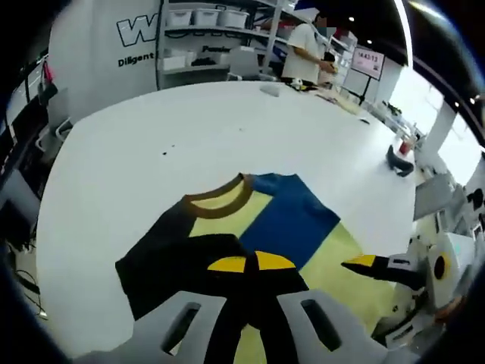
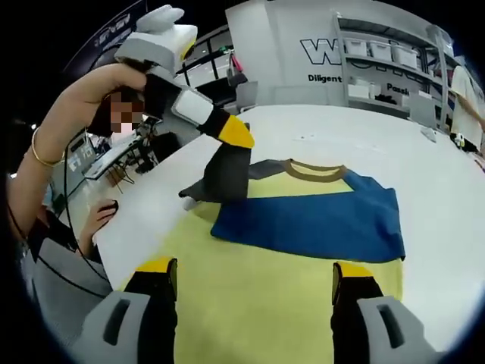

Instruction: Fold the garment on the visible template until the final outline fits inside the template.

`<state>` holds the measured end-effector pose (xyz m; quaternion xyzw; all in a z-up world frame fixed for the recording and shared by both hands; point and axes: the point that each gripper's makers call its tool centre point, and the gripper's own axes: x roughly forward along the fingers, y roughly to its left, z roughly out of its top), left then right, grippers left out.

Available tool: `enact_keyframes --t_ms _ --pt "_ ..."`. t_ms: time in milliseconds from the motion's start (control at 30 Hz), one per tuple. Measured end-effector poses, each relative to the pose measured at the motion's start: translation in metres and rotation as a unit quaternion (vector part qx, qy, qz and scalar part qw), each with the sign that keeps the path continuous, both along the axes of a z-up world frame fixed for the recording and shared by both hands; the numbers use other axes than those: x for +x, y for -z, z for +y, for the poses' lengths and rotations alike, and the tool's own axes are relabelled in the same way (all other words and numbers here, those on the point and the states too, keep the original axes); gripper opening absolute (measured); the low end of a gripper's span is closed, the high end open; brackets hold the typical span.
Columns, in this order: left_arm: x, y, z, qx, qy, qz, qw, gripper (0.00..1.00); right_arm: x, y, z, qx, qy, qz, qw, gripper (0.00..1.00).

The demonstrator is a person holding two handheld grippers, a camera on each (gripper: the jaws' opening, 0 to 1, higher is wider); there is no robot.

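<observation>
The soft yellow, blue and dark grey garment (image 2: 303, 220) lies on the white tabletop (image 1: 189, 136). In the right gripper view, the left hand-held gripper (image 2: 231, 140) lifts its dark sleeve (image 2: 223, 178), clamped between yellow tips; the right hand-held gripper (image 2: 254, 280) hovers with jaws apart. The left gripper view shows shelves (image 1: 220, 30) beyond.

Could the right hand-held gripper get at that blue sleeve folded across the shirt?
Probably yes: the right hand-held gripper is open over the yellow shirt, nothing lying between it and the blue sleeve.
</observation>
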<state>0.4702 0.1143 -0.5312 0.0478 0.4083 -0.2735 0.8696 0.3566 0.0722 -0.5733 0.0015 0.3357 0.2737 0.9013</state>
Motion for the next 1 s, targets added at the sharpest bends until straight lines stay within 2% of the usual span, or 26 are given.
enact_keyframes --t_ms 133,267,467,533,600,700,733,833,933,1000 --pt "-0.004 0.007 -0.021 -0.002 0.019 0.004 0.9998 0.02 0.01 -0.008 0.006 0.011 0.004 -0.015 0.9998 0.77" --pt "-0.004 0.013 -0.033 -0.008 0.024 0.011 0.9996 0.02 0.024 -0.018 0.01 0.024 0.013 -0.034 0.999 0.7" --pt "-0.01 0.025 -0.048 -0.049 0.022 0.07 0.9961 0.01 0.042 -0.021 0.009 0.014 0.033 -0.057 0.9977 0.58" --pt "-0.008 0.028 -0.051 -0.059 0.021 0.076 0.9951 0.01 0.047 -0.02 0.009 0.01 0.038 -0.062 0.9973 0.51" --pt "-0.006 0.03 -0.054 -0.073 0.015 0.087 0.9934 0.0 0.05 -0.019 0.011 0.01 0.041 -0.059 0.9973 0.39" --pt "-0.004 0.033 -0.058 -0.082 0.011 0.092 0.9924 0.0 0.055 -0.01 0.008 -0.037 0.036 -0.063 0.9967 0.27" --pt "-0.005 0.034 -0.059 -0.082 0.012 0.093 0.9922 0.0 0.058 -0.009 0.008 -0.041 0.04 -0.067 0.9961 0.23" --pt "-0.005 0.04 -0.064 -0.078 0.022 0.091 0.9926 0.0 0.061 -0.005 0.003 -0.046 0.048 -0.061 0.9959 0.0" --pt "-0.003 0.04 -0.07 -0.077 0.052 0.062 0.9938 0.0 0.064 -0.004 -0.005 -0.046 0.061 -0.059 0.9954 0.0" --pt "-0.002 0.042 -0.072 -0.084 0.043 0.066 0.9933 0.0 0.066 -0.001 -0.013 -0.043 0.075 -0.046 0.9952 0.0"
